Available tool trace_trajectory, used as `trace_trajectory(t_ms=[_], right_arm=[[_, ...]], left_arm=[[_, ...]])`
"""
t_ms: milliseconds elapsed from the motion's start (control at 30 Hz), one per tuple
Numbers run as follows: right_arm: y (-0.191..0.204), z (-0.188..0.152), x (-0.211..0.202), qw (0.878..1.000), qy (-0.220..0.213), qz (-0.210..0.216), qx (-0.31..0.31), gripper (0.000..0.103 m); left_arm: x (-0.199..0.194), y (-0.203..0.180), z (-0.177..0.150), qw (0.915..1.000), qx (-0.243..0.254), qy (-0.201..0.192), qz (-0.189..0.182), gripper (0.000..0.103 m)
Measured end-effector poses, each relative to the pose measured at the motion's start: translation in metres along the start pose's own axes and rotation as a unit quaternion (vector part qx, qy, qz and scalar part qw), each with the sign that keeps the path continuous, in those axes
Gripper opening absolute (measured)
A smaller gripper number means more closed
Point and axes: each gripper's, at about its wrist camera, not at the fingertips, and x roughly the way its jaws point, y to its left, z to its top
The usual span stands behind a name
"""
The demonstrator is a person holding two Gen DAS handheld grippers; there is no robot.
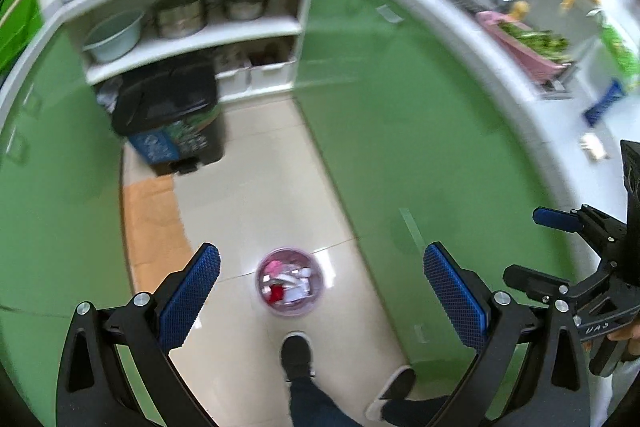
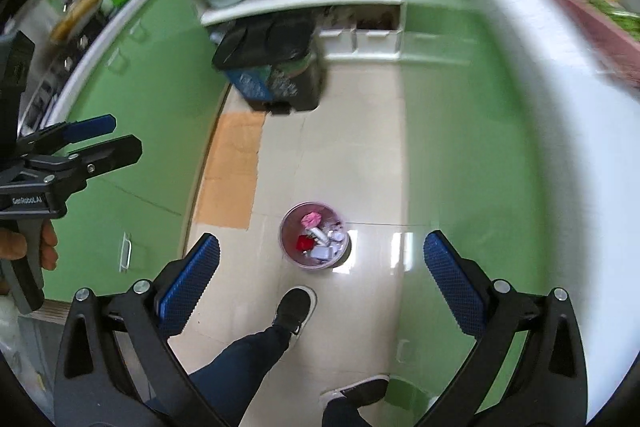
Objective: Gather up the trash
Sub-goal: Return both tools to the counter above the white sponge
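**Small bin on the floor, both tongs spread above it**

Nearest to us, the left tongs (image 1: 322,291) stand spread wide with nothing between the blue pads (image 1: 192,297), and the right tongs (image 2: 322,281) are likewise spread and empty. Just below them we see the person's dark shoe (image 2: 294,309) on the pale tiled floor (image 2: 360,155).

Just beyond the shoe sits the small round bin (image 1: 289,281), upright on the floor between the green cabinet fronts (image 1: 400,131), well below both tongs. It holds loose scraps: something pink, something red, white bits of paper or wrappers. We judge it light, thin-walled and a little flexible, so a hard squeeze could buckle the wall. The smooth plastic may slip between the pads. We would take it by the rim, one pad inside and one outside, and keep it level so the scraps stay in.

Further off, a large black pedal bin (image 1: 172,115) stands with its lid closed before the white shelves (image 1: 192,43) of pots. The tabletop (image 1: 500,39) runs along the right.
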Motion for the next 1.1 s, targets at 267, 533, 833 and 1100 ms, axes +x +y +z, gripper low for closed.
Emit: trace_trajectory(t_ms=[267, 533, 833, 1100], right_arm=[[-0.092, -0.034, -0.136, 0.992, -0.048, -0.061, 0.098, 0.1], [-0.181, -0.086, -0.214, 0.967, -0.089, -0.127, 0.202, 0.1], [-0.259, -0.129, -0.258, 0.941, -0.102, -0.172, 0.274, 0.1], [-0.313, -0.141, -0.258, 0.934, -0.083, -0.188, 0.293, 0.1]], left_arm=[[-0.047, -0.109, 0.045, 0.9944, 0.091, -0.011, -0.053, 0.097], [-0.049, -0.237, 0.078, 0.9695, 0.212, -0.007, -0.123, 0.097], [-0.014, -0.364, 0.097, 0.926, 0.334, 0.024, -0.174, 0.098], [0.053, -0.45, 0.113, 0.9028, 0.381, 0.055, -0.192, 0.098]])
